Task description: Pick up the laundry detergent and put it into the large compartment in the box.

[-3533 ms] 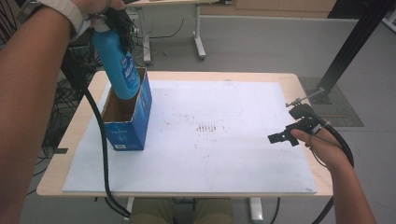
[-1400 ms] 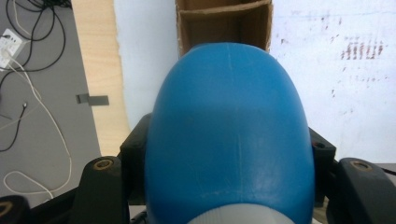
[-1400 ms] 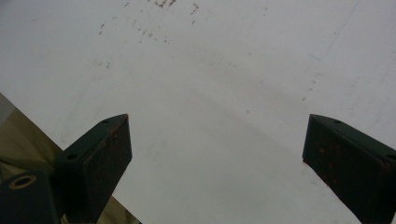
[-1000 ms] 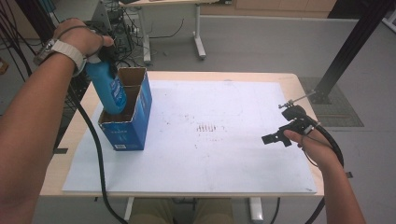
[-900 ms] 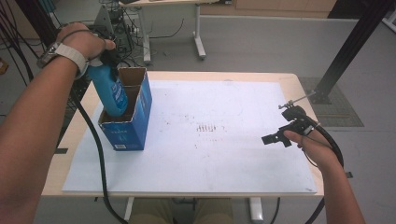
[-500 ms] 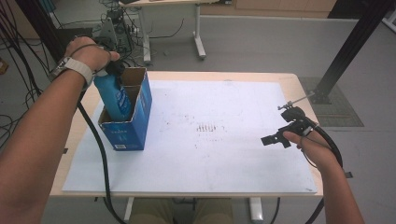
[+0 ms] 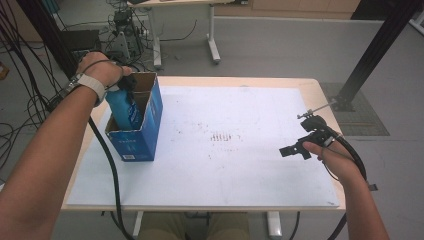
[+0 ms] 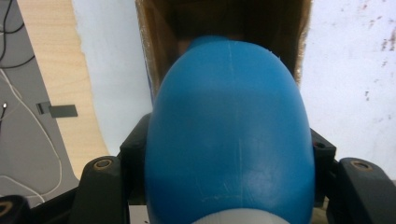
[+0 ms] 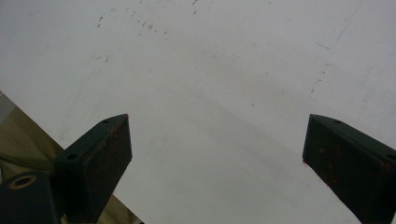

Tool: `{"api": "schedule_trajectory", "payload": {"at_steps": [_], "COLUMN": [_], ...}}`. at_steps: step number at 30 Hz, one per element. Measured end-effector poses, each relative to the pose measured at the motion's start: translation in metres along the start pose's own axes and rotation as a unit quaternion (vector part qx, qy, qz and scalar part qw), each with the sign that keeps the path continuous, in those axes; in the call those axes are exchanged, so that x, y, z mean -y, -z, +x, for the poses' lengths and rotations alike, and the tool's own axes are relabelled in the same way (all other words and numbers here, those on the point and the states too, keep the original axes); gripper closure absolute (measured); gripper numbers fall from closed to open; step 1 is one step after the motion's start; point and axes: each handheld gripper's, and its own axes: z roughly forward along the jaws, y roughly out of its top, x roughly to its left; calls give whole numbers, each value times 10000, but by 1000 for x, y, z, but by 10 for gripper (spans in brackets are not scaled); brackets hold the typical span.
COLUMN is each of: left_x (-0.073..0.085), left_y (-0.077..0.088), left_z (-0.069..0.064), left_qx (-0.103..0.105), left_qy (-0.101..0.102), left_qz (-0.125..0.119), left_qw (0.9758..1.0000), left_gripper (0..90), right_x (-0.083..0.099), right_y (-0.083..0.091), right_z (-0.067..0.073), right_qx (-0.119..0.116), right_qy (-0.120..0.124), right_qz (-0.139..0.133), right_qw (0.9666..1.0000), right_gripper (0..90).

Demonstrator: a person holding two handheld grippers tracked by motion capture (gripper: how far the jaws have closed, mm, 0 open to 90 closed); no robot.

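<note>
In the high view, a blue bottle [image 7: 125, 111] was held by the left gripper [image 7: 127, 84] partly inside an open blue carton [image 7: 142, 135] standing at the table's [image 7: 300, 85] left edge. In the left gripper view, the bottle [image 8: 229, 135] was seen clamped between both jaws above the carton's [image 8: 154, 51] opening. In the right gripper view, the right gripper [image 9: 217, 158] was seen spread wide and empty over the white surface

A blue bottle [image 8: 229, 135] sits clamped between the left gripper [image 8: 229, 186]'s two black jaws. Beyond the jaws its far end reaches into an open cardboard box [image 8: 154, 51], on a white sheet [image 8: 350, 70].
</note>
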Motion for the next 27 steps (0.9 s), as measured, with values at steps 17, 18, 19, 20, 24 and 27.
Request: {"api": "schedule_trajectory", "payload": {"at_steps": [17, 18, 19, 20, 24, 27], "left_x": [-6, -6, -6, -6, -7, -9], "left_y": [-30, -31, -34, -35, -42, -47], "left_z": [-4, -4, -4, -5, -8, -9], "left_qx": [-6, 2, -1, -3, -32, -51], "left_qy": [-62, -68, -76, -87, -106, -138], "left_qz": [41, 54, 37, 27, 53, 101], "left_qw": [10000, 10000, 10000, 10000, 9999, 9998], "left_gripper": [385, 385, 385, 385, 385, 385], "right_x": [4, 4, 4, 5, 5, 4], "right_y": [-1, -1, -1, -2, -2, -3], "right_z": [-3, -3, -3, -3, -3, -2], "right_qx": [-10, -11, -14, -14, -16, -24], "right_qy": [-66, -75, -84, -74, -82, -93], "right_qz": [8, 17, 24, 19, 30, 40], "right_qw": [10000, 10000, 10000, 10000, 10000, 9999], "right_gripper": [78, 78, 78, 78, 78, 78]}}
